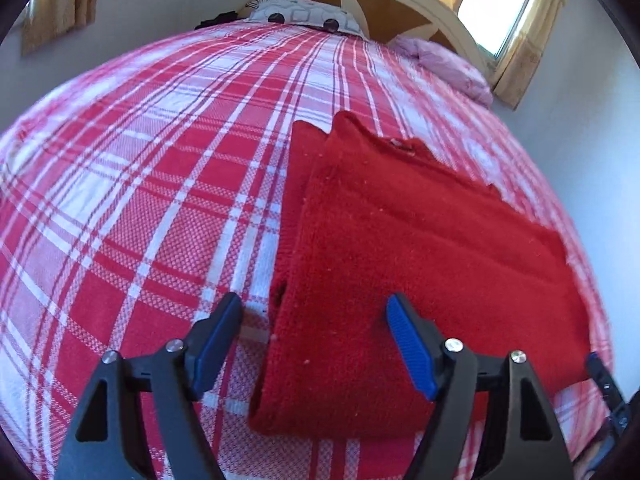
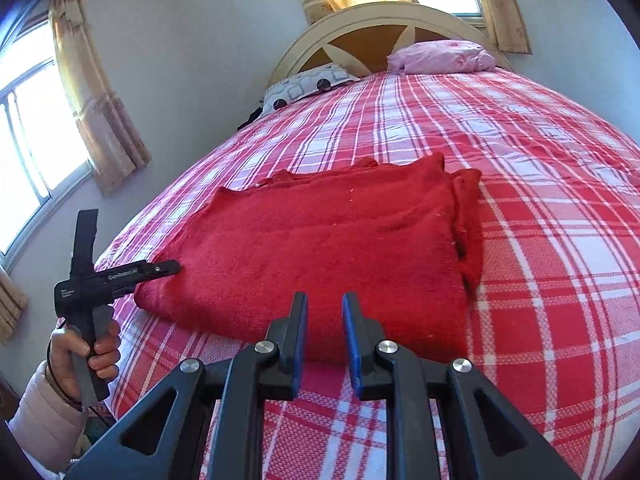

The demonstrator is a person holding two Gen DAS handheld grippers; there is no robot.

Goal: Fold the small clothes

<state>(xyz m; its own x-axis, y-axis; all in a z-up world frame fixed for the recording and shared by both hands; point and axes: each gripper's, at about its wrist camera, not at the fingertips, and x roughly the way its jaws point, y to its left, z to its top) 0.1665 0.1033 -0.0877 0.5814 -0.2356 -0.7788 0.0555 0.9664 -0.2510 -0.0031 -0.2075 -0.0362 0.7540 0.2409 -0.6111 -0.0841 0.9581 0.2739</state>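
A red knitted garment (image 1: pixel 400 248) lies folded into a thick rectangle on the red and white checked bedspread (image 1: pixel 140 184); it also shows in the right wrist view (image 2: pixel 328 248). My left gripper (image 1: pixel 314 306) is open and empty, with its jaws wide apart just above the garment's near left edge. In the right wrist view the left gripper (image 2: pixel 172 267) reaches the garment's left corner. My right gripper (image 2: pixel 325 300) is empty, its jaws a narrow gap apart, just short of the garment's near edge.
A patterned grey pillow (image 2: pixel 308 84) and a pink pillow (image 2: pixel 440 56) lie at the headboard (image 2: pixel 360 28). Windows with curtains (image 2: pixel 96 92) are on the left and behind the bed. The person's hand (image 2: pixel 88 352) holds the left gripper's handle at the bed's left edge.
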